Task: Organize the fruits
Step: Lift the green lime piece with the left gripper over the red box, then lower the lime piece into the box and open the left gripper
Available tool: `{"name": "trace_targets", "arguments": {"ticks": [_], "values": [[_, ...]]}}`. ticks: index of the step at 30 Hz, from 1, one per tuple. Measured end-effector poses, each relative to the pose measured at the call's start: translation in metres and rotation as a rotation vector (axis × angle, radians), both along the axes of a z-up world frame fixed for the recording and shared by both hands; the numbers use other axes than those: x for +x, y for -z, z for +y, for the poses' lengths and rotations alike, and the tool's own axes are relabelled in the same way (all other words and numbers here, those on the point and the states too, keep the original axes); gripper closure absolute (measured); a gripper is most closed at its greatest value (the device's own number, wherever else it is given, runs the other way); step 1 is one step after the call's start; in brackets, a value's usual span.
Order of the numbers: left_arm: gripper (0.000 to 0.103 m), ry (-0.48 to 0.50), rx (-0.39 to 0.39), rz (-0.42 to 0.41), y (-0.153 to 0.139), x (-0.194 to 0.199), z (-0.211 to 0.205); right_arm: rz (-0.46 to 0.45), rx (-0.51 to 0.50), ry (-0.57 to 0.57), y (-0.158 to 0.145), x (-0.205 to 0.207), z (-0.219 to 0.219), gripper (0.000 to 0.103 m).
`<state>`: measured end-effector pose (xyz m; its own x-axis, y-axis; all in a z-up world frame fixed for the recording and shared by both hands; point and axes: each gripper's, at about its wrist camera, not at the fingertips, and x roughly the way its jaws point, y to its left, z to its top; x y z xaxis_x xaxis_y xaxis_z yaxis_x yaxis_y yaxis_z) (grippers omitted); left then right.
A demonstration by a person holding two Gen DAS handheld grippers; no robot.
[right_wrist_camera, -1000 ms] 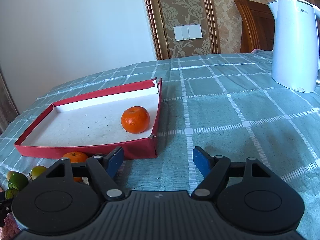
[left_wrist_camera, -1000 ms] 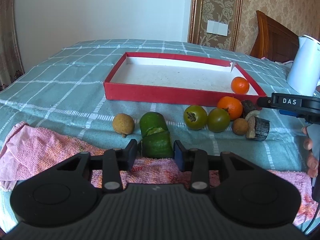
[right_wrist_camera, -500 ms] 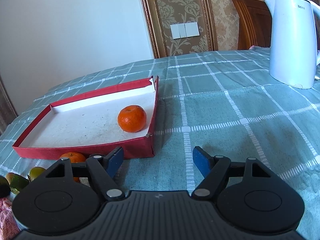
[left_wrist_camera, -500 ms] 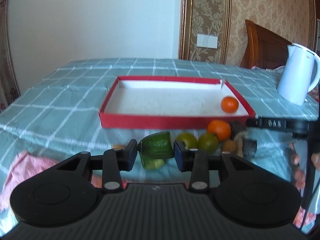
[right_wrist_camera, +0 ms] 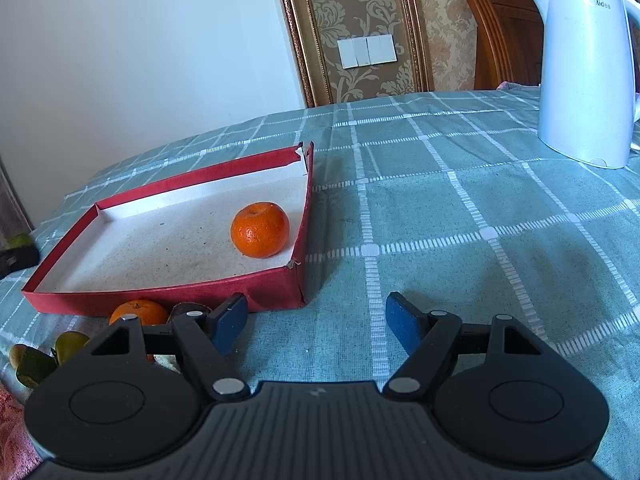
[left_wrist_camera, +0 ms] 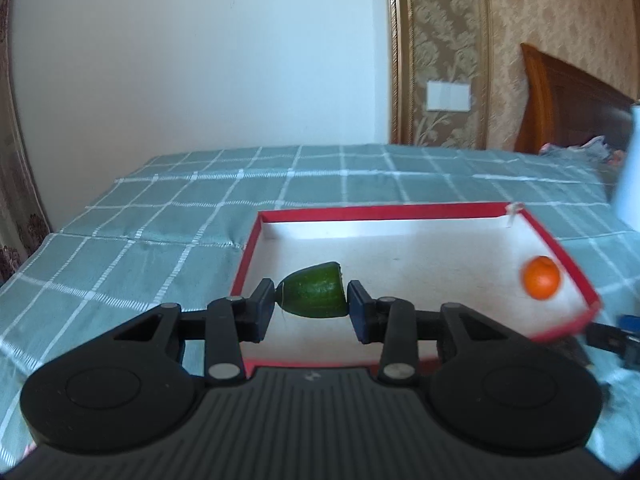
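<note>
Cucumber piece (left_wrist_camera: pixel 316 295) between left fingers (left_wrist_camera: pixel 262 308)

Bright, cool daylight fills both views. The left wrist view is soft with motion blur, smearing the orange (left_wrist_camera: pixel 541 283) and the tray (left_wrist_camera: pixel 554 240) rim at right. The right wrist view is sharp; the kettle (right_wrist_camera: pixel 584 68) gleams, and the tray (right_wrist_camera: pixel 168 294) casts a shadow rightward. Fisheye bending curves the edges, corners dark.

Two oranges (right_wrist_camera: pixel 260 235) (right_wrist_camera: pixel 138 312), one tray (right_wrist_camera: pixel 160 296), one kettle (right_wrist_camera: pixel 584 64).
</note>
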<state>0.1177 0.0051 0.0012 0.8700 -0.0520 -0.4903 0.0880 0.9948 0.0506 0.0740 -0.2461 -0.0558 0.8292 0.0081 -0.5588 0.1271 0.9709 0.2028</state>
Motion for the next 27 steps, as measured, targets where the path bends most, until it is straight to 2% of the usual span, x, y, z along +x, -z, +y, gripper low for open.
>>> {"name": "trace_targets", "arguments": {"ticks": [5,11,18,27], "values": [[0.067,-0.034,-0.013,0.057,0.011,0.039,0.005,-0.041,0.019,0.029,-0.003,-0.006,-0.003,0.027],[0.067,-0.046,0.018,0.092,0.022,0.065,0.005,-0.026,0.021,0.02,-0.001,-0.003,-0.003,0.027],[0.067,-0.063,0.021,0.149,0.034,0.077,0.005,-0.024,0.031,0.01,-0.001,-0.001,-0.003,0.027],[0.063,-0.067,0.05,0.148,0.032,0.067,0.006,-0.031,0.044,0.011,-0.001,-0.002,-0.004,0.027]]}}
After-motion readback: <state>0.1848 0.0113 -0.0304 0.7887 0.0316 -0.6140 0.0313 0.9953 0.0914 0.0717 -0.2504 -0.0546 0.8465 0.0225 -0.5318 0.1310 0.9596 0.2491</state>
